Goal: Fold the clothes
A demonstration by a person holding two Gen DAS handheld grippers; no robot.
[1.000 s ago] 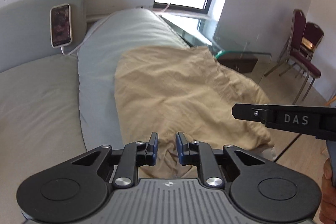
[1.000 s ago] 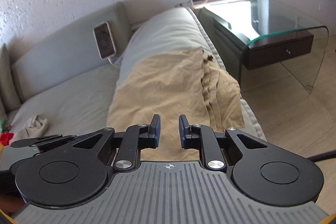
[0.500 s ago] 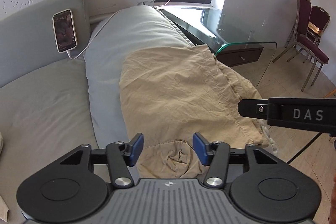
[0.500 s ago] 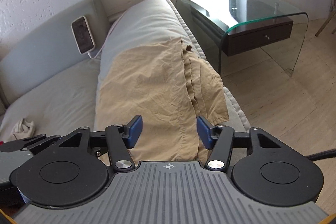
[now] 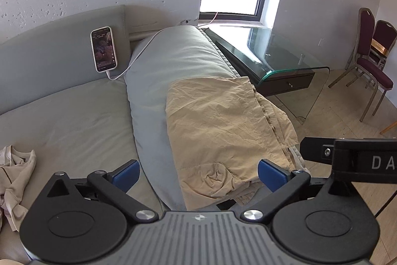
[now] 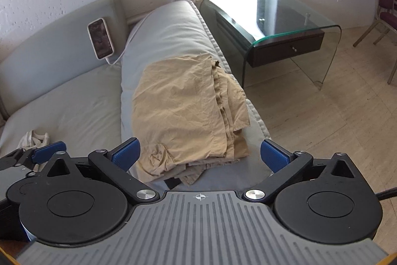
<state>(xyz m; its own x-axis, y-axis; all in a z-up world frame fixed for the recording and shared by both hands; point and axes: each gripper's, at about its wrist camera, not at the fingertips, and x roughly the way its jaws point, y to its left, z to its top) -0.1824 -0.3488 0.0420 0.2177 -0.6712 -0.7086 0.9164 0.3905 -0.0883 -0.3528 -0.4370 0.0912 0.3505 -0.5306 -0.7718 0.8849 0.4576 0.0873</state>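
A tan garment (image 5: 223, 131) lies folded over the grey sofa arm (image 5: 173, 61), several layers showing at its right edge; it also shows in the right wrist view (image 6: 181, 106). My left gripper (image 5: 198, 175) is open and empty, pulled back above the garment's near end. My right gripper (image 6: 199, 154) is open and empty, also above the near end. The right gripper's body (image 5: 352, 160) shows at the right of the left wrist view. A crumpled white garment (image 5: 15, 175) lies on the sofa seat at the left.
A phone (image 5: 103, 49) on a white cable leans against the sofa back. A glass side table (image 6: 273, 24) with a dark drawer stands right of the sofa arm. Maroon chairs (image 5: 372, 61) stand at the far right on the tiled floor.
Both grippers have opened wide, let go of the tan garment and drawn back from it. The garment now lies at rest on the sofa arm.
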